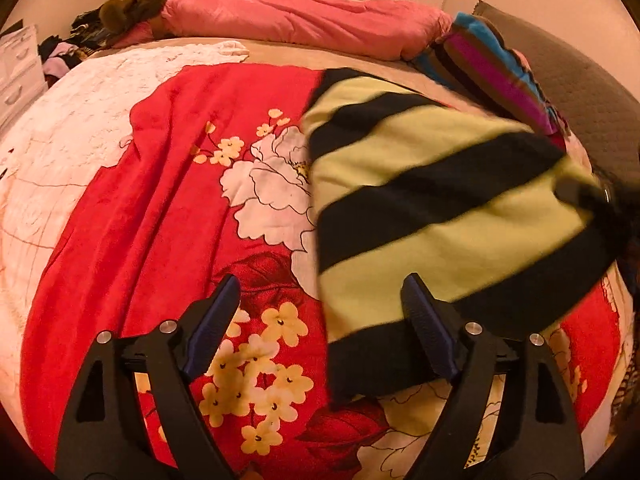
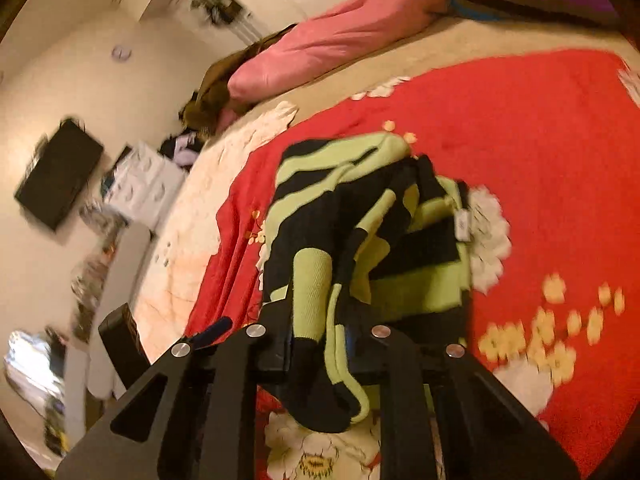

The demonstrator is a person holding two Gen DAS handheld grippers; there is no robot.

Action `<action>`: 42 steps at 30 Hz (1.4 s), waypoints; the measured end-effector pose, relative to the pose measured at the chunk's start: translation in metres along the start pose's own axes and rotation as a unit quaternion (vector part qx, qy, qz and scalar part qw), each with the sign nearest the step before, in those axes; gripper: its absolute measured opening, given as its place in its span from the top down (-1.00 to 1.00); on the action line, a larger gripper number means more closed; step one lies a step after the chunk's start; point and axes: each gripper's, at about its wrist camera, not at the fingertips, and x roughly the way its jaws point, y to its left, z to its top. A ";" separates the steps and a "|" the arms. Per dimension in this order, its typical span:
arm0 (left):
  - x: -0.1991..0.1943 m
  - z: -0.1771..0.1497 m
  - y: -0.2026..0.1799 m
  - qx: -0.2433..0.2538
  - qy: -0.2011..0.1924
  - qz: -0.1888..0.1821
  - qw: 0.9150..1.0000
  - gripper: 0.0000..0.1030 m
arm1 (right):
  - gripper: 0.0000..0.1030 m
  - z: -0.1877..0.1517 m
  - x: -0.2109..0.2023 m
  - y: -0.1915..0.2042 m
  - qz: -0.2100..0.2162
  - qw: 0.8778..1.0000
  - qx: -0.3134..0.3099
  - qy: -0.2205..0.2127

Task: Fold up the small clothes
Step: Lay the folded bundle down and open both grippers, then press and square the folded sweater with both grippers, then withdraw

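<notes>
Right of centre in the left view, striped sweater hangs pinched in right gripper, lifted to fold; left gripper fingers apart, empty, over red blanket.

The bed lies mostly flat and open: the red flowered blanket spreads smooth across its middle with nothing standing on it, so a hand could sweep freely there and over the pale quilt toward the drawer-side edge. The striped green-and-black garment hangs bunched over part of the blanket, blocking passage on that side. Along the far edge a pink duvet is heaped up, a striped cushion beside it, and brown clothing piled at the far corner
</notes>
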 end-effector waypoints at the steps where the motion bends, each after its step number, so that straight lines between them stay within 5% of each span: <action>1: 0.001 0.000 0.000 -0.001 0.002 0.000 1.000 -0.47 | 0.66 -0.007 0.002 -0.006 -0.010 1.000 -0.003 0.003; 9: 0.013 -0.007 0.003 -0.007 0.027 0.002 1.000 -0.47 | 0.27 -0.028 0.019 -0.041 -0.042 0.999 0.003 0.002; 11: 0.013 -0.007 0.004 -0.008 0.026 0.003 1.000 -0.47 | 0.09 -0.024 0.018 -0.036 -0.028 0.999 -0.003 0.015; 13: 0.013 -0.007 0.003 -0.006 0.026 0.003 1.000 -0.47 | -0.34 -0.014 0.012 -0.034 -0.005 1.000 0.002 0.011; 18: 0.014 -0.008 0.001 -0.001 0.024 0.004 1.000 -0.47 | -0.45 0.028 0.007 -0.040 -0.020 0.999 0.023 -0.022; 25: 0.015 -0.011 -0.017 0.031 0.019 0.000 0.999 -0.47 | -0.49 0.071 0.064 -0.036 -0.066 0.997 0.028 0.026; 26: 0.015 -0.012 -0.020 0.039 0.017 0.001 0.999 -0.47 | -0.49 0.072 0.069 -0.037 -0.070 0.997 0.027 0.032; 27: 0.015 -0.012 -0.022 0.044 0.017 0.002 0.999 -0.47 | -0.16 0.073 0.077 -0.037 -0.068 0.997 0.023 0.039; 28: 0.014 -0.013 -0.025 0.053 0.014 0.003 0.998 -0.47 | 0.70 0.073 0.081 -0.034 -0.062 0.997 0.012 0.043; 31: 0.014 -0.014 -0.028 0.061 0.014 0.000 0.998 -0.47 | 0.72 0.068 0.072 -0.021 -0.081 0.995 -0.050 0.025; 36: 0.019 -0.013 -0.030 0.064 0.021 -0.011 0.998 -0.52 | 0.65 0.049 0.077 -0.040 -0.141 0.988 -0.060 0.015; 42: 0.022 -0.015 -0.026 0.048 0.033 -0.013 0.998 -0.54 | 0.55 0.042 0.085 -0.038 -0.165 0.982 -0.084 0.024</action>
